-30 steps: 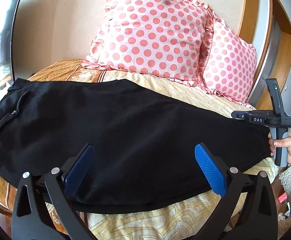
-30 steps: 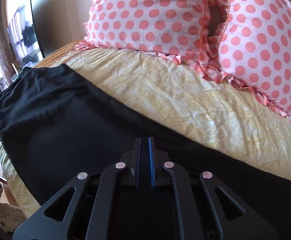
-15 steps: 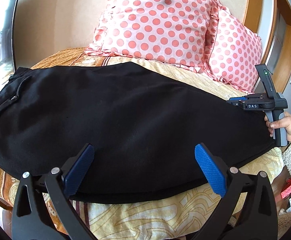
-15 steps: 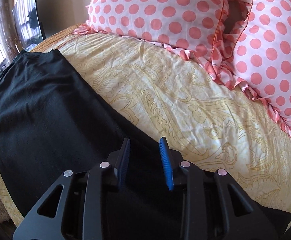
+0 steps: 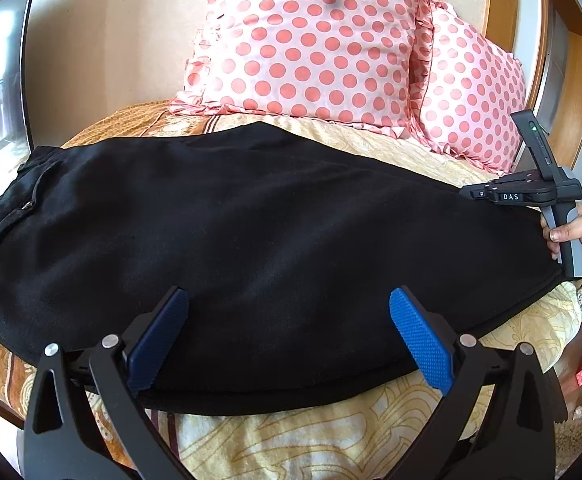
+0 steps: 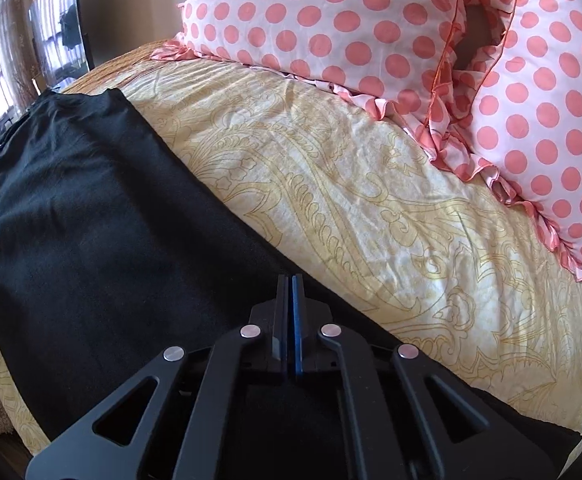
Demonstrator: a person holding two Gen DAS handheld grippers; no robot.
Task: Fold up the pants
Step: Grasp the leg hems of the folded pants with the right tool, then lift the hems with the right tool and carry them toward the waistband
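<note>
Black pants (image 5: 271, 220) lie lengthwise across the bed, waist and a zip pocket (image 5: 23, 212) at the left, leg ends at the right. My left gripper (image 5: 287, 296) hangs open above the near edge at mid length, with cloth below its blue pads (image 5: 419, 340) but not pinched. At the right end a hand holds my right gripper (image 5: 475, 194). In the right wrist view the right gripper (image 6: 291, 280) has its jaws pressed together on the far edge of the pants (image 6: 91, 240) near the leg end.
Two pink polka-dot pillows (image 5: 315, 40) (image 6: 371, 20) lean against the wall behind the pants. A yellow patterned bedspread (image 6: 371, 208) covers the bed. A wooden door frame (image 5: 503, 8) stands at the right, and a window (image 6: 7, 56) at the left.
The right gripper sank to the pants' far edge, opened part way, then shut on the cloth. The left gripper stayed open and hardly moved.
</note>
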